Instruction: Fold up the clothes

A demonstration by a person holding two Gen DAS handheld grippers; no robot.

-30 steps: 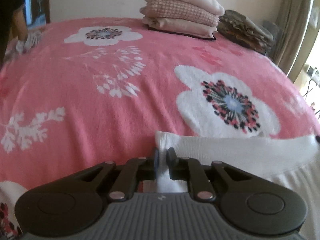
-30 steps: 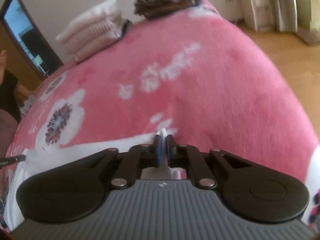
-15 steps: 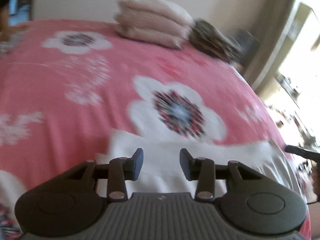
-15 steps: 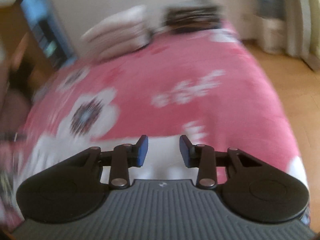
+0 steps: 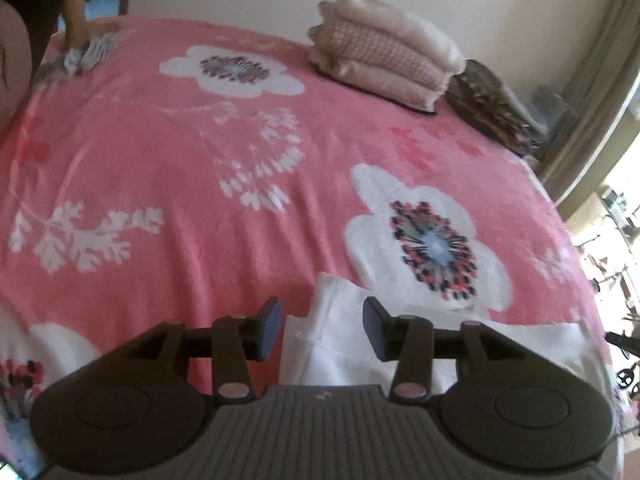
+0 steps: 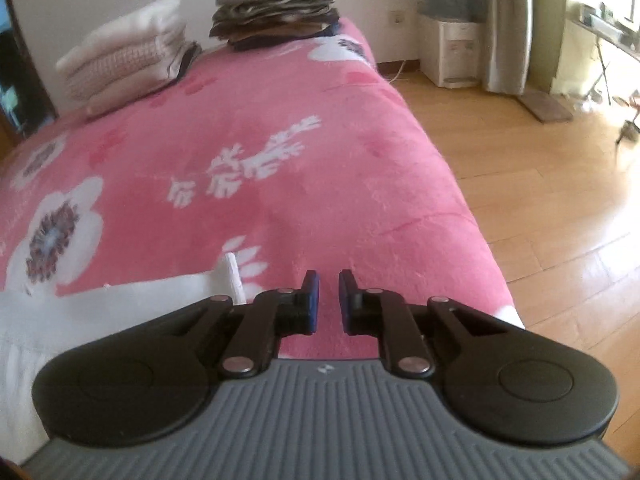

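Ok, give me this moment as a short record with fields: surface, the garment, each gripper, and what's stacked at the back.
surface: pink floral blanket on a bed
garment: white garment lying flat at the near edge, one corner sticking up
left gripper: open, above the garment's edge, holding nothing
right gripper: slightly open, empty, to the right of the garment's raised corner
back of bed: cream folded stack; dark folded stack beside it

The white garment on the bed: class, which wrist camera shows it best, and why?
The left wrist view. There the white garment lies straight ahead between the open fingers, its corner and top edge plain. The right wrist view shows only one end of it, off to the left and partly hidden behind the gripper body.
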